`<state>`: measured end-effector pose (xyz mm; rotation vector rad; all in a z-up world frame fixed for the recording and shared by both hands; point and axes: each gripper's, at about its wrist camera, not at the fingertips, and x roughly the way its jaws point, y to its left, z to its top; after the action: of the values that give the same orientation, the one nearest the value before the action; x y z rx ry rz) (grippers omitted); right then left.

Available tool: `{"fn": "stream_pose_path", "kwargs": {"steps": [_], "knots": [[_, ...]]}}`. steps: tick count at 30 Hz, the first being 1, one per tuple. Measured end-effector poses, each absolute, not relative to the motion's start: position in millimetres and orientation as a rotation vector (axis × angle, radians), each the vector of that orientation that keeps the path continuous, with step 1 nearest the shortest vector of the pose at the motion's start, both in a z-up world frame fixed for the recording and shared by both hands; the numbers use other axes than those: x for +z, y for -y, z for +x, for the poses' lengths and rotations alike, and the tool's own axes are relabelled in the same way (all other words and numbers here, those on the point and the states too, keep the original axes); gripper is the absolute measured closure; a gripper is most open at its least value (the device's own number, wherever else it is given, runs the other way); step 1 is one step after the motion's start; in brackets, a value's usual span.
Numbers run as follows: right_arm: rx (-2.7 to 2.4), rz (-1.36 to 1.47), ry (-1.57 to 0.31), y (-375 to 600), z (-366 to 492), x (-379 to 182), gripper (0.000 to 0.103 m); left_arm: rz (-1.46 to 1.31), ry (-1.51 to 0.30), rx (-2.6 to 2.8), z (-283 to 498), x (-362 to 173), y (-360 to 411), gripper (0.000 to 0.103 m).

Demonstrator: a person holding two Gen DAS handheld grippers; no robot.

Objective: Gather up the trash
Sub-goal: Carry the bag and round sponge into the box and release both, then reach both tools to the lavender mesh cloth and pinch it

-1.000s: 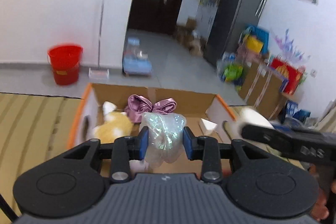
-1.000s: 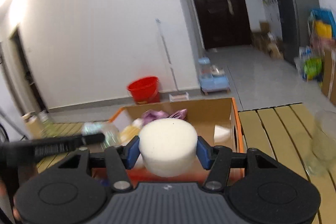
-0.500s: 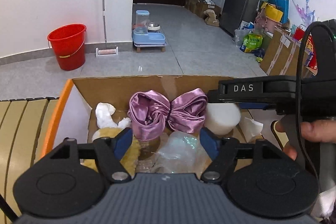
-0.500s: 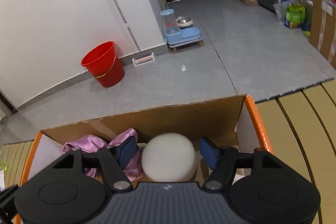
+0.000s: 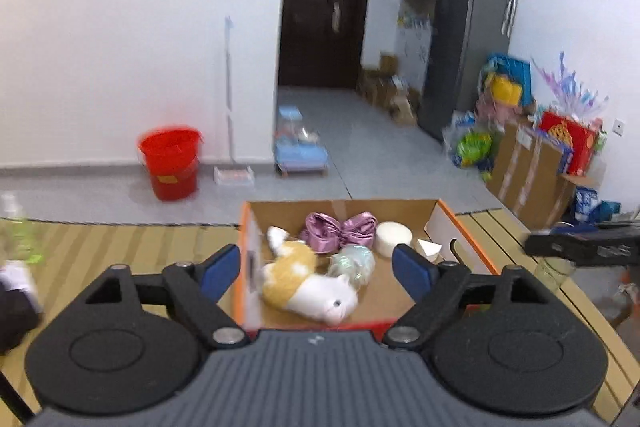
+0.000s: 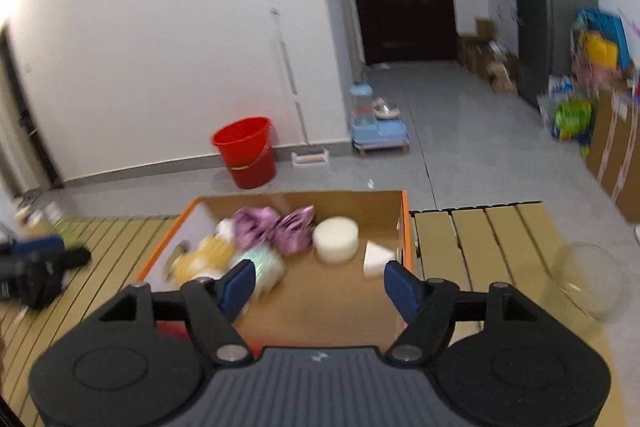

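Slatted table [image 6: 472, 239], both claws wide, seemingly above cardboard box [image 5: 444, 223]

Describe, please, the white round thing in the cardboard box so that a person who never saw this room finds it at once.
On the slatted wooden table stands an open cardboard box with orange edges. Inside, toward the far right part, a white foam disc sits between the purple satin bow and a small white wedge. It alone is a thick, flat-topped white cylinder.
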<state>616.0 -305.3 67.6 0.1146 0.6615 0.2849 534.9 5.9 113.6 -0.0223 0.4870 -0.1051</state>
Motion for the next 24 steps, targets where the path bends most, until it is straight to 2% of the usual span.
{"fn": "stream_pose_path", "kwargs": {"steps": [3,8,14,18,24], "knots": [[0.338,0.125,-0.596,313.9,537.6,79.7,0.022,-0.015,-0.435,-0.065,470.5,115.7,-6.3,0.017],[0.378,0.085,-0.488,310.5,425.1,81.2,0.019,-0.004,-0.353,-0.08,368.1,102.2,1.6,0.007],[0.308,-0.037,-0.346,301.6,299.5,47.3,0.014,0.052,-0.29,-0.072,265.2,67.3,13.3,0.006],[0.307,0.052,-0.374,311.3,258.5,27.7,0.014,-0.014,-0.348,-0.115,247.0,54.7,19.4,0.006],[0.23,0.093,-0.426,329.6,269.1,9.5,0.015,-0.072,-0.364,-0.27,283.5,39.7,47.9,0.006]]}}
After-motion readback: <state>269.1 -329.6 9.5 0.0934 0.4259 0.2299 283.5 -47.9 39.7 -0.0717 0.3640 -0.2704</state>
